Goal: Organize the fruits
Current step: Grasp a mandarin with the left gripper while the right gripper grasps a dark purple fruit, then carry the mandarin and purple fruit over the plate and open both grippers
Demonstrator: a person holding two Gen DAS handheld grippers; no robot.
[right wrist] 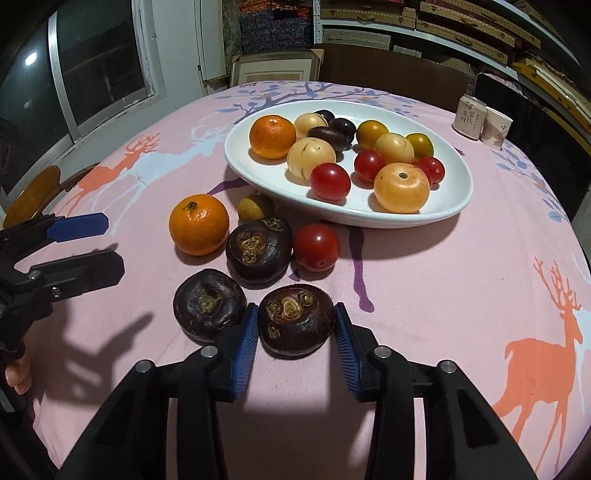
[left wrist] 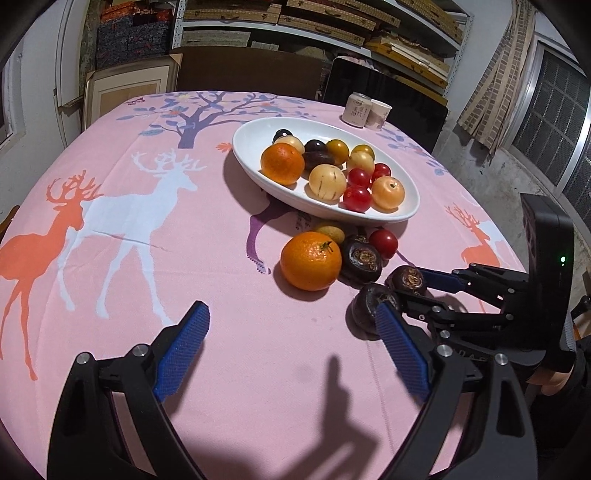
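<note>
A white oval plate point(right wrist: 454, 206) point(left wrist: 251, 162) holds an orange, several cherry tomatoes and pale and dark fruits. On the pink cloth lie an orange point(right wrist: 198, 224) point(left wrist: 310, 260), a cherry tomato point(right wrist: 316, 246), a small yellow-green fruit point(right wrist: 255, 207) and three dark water chestnuts. My right gripper point(right wrist: 295, 325) point(left wrist: 404, 291) has its blue pads on both sides of the nearest chestnut point(right wrist: 295, 319), which rests on the cloth. Another chestnut point(right wrist: 208, 304) lies to its left, a third chestnut point(right wrist: 258, 249) lies behind. My left gripper point(left wrist: 291, 332) point(right wrist: 107, 240) is open and empty above the cloth.
A can point(right wrist: 471, 116) and a paper cup point(right wrist: 496, 127) stand at the table's far right. Chairs and shelves with boxes point(left wrist: 332, 22) are behind the table. A window point(right wrist: 92, 55) is on the left.
</note>
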